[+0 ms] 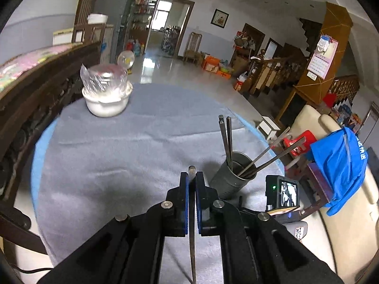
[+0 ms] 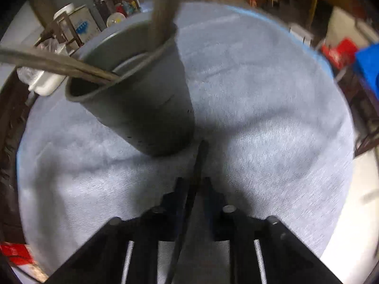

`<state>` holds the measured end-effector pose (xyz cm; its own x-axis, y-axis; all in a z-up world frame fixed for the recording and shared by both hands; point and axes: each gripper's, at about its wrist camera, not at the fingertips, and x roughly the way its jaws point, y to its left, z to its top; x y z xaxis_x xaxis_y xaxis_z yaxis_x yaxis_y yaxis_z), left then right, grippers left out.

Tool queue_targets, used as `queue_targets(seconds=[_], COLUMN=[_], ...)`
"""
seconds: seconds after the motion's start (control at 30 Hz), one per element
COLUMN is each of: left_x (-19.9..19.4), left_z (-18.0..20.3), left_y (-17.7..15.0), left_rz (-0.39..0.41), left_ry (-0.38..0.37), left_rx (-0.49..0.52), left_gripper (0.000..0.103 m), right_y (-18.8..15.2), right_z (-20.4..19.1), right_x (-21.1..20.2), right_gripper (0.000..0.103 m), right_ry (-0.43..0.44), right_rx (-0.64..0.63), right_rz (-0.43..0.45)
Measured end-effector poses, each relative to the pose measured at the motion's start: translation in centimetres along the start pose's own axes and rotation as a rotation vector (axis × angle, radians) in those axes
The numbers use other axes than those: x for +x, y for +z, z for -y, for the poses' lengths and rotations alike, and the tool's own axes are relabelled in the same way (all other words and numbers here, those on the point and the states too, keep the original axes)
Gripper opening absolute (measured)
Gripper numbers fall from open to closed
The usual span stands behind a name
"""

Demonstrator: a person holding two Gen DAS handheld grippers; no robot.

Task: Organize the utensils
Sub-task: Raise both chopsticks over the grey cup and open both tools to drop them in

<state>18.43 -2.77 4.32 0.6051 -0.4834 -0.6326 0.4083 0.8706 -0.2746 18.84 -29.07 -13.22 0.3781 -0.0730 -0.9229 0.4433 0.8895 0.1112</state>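
Observation:
A grey metal utensil cup (image 1: pixel 227 184) stands on the grey-clothed round table (image 1: pixel 118 153), near its right edge, with several chopsticks (image 1: pixel 227 137) leaning in it. My left gripper (image 1: pixel 191 174) hovers just left of the cup, blue pads shut on one dark chopstick (image 1: pixel 192 248) that runs back between the fingers. In the right wrist view the cup (image 2: pixel 146 108) looms close at upper left, its chopsticks (image 2: pixel 163 11) blurred. My right gripper (image 2: pixel 194 181) points steeply down, shut on another dark chopstick (image 2: pixel 201 156) whose tip sits by the cup's base.
A white bowl (image 1: pixel 106 99) topped with a plastic-wrapped lid stands at the table's far left. A dark wooden bench (image 1: pixel 35 99) borders the left side. A small device with a lit screen (image 1: pixel 283 194) is right of the cup. Blue cloth (image 1: pixel 341 165) drapes a chair beyond.

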Motion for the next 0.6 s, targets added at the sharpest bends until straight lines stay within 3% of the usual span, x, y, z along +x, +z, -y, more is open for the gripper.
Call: queue_targets(seconds=[0.17, 0.6], left_x=[-0.5, -1.1], left_z=[0.6, 3.2], left_y=[0.2, 0.6], left_rz=[0.034, 0.066], left_ry=[0.06, 0.098], left_rx=[0.034, 0.086], left_gripper=[0.005, 0.005], right_y=[-0.2, -1.7], right_z=[1.1, 4.0], right_x=[-0.9, -11.1], right_gripper=[0.01, 0.008], right_ry=[0.075, 0.326], right_rx=[0.025, 0.03], right_rz=[0.021, 0.264])
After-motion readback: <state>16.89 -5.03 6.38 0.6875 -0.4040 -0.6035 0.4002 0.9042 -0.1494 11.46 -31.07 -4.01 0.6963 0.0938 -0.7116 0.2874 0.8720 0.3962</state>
